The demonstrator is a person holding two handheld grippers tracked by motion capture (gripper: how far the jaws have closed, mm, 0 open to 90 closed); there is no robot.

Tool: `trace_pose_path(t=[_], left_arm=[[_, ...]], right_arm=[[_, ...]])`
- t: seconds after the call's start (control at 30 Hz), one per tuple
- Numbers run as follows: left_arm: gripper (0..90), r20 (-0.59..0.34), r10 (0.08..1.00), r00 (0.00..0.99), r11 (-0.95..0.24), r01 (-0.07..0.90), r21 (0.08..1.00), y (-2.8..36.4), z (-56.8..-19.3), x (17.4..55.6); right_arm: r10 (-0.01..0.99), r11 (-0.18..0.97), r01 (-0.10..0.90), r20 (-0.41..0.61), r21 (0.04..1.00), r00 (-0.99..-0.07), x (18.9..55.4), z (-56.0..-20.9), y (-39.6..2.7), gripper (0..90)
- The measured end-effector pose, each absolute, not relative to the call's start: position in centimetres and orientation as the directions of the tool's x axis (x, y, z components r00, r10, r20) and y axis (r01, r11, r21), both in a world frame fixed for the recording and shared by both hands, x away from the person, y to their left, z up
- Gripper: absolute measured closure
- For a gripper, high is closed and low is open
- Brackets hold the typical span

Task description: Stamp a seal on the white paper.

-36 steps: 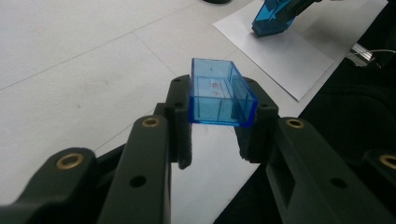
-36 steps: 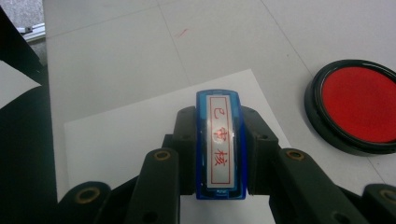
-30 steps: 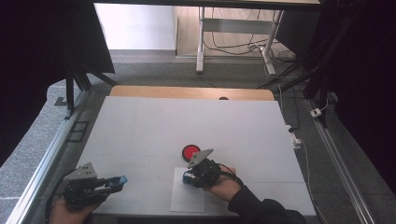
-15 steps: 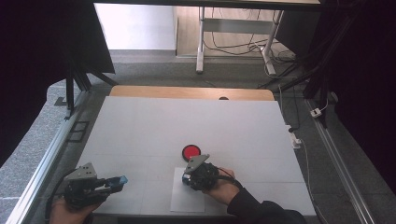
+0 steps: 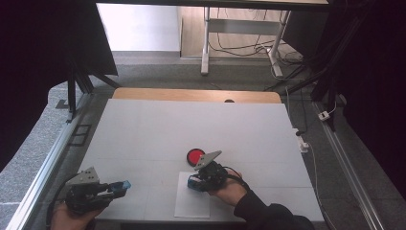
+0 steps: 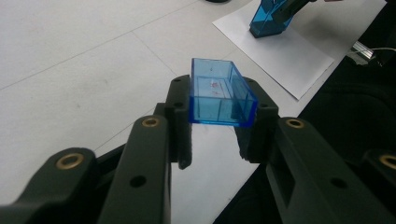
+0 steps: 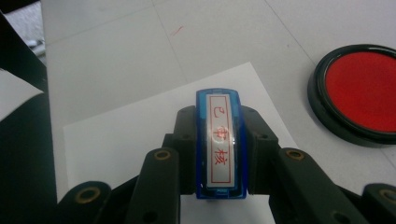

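In the high view, the left gripper (image 5: 112, 188) sits at the near left corner of the white table (image 5: 191, 129), held in the person's left hand (image 5: 72, 218), with a small blue cap (image 5: 125, 184) at its tip. The right gripper (image 5: 200, 179) is held in the right hand (image 5: 229, 191) over the upper part of a white paper sheet (image 5: 191, 203) lying at the near edge of the table; a blue stamp (image 5: 194, 182) shows at its tip. A round red ink pad (image 5: 195, 155) in a black case lies on the table just beyond that gripper. In the left gripper view, the jaws are clamped on the open-topped, transparent blue cap (image 6: 220, 93), one jaw on each long side. The paper sheet (image 6: 285, 51) and the blue stamp (image 6: 268, 18) appear farther off, the stamp's lower end at the paper. In the right gripper view, the jaws are clamped on the blue stamp (image 7: 219, 140), whose white label with red characters faces the camera. The paper sheet (image 7: 121, 140) lies below it, and the red ink pad (image 7: 359, 91) rests on the table to the right, clear of the paper.
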State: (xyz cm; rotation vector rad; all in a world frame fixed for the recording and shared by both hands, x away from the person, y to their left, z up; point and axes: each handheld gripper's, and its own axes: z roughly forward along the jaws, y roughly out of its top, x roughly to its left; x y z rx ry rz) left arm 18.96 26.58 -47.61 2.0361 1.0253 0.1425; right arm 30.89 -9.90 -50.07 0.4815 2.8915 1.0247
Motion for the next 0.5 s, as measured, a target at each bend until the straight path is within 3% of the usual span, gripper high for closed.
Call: trace_pose_path(t=[0.13, 0.5], left_arm=[[68.1, -0.246, 0.710, 0.660, -0.321, 0.614, 0.721, 26.6, -47.6, 19.0], [68.1, -0.244, 0.710, 0.661, -0.323, 0.614, 0.720, 26.5, -47.6, 19.0]], right_arm=[[0.312, 0.716, 0.312, 0.112, 0.624, -0.943, 31.2, -50.2, -10.1, 71.0], [0.288, 0.764, 0.212, -0.028, 0.610, -0.957, 29.7, -50.0, -9.3, 71.0]])
